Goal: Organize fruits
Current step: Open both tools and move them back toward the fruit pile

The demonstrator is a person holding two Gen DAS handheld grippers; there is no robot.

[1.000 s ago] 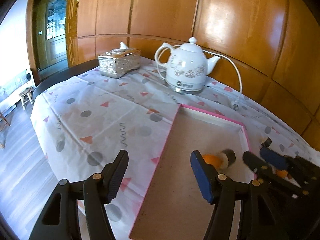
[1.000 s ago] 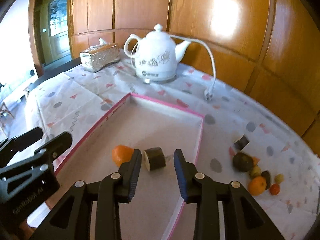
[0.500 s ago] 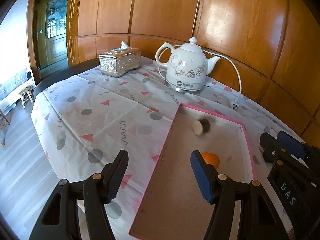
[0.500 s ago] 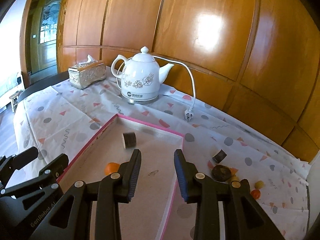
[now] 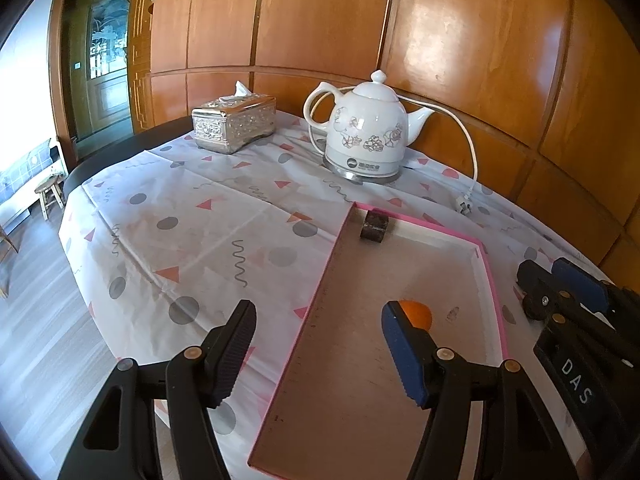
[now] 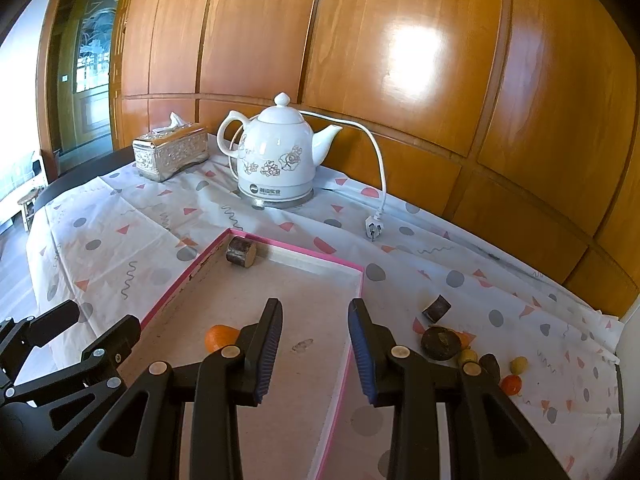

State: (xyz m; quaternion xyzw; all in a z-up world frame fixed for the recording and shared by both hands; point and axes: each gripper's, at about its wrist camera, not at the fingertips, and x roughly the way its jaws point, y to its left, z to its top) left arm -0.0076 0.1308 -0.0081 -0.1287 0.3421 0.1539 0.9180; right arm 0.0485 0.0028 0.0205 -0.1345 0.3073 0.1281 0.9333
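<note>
Right wrist view: my right tool [image 6: 315, 346] hangs released over the pink-rimmed tray [image 6: 296, 246], gripping nothing; my left tool [image 5: 318, 346] is likewise spread and bare; inside the tray an orange [image 6: 219, 337] lies near its front, a dark cut piece [image 6: 241, 252] in its far corner; more fruits [image 6: 440, 343] sit on the bench right of the tray.

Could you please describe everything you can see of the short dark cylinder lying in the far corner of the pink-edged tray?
The dark cylinder is a short, stubby piece with a rough, dark brown, bark-like skin and a flat, pale tan cut end. It lies on its side on the beige floor of the pink-edged tray, in the far left corner, close against the white inner wall. Whether it touches the wall is unclear. Nothing grips it; both grippers are nearer the camera, open and empty.
</note>
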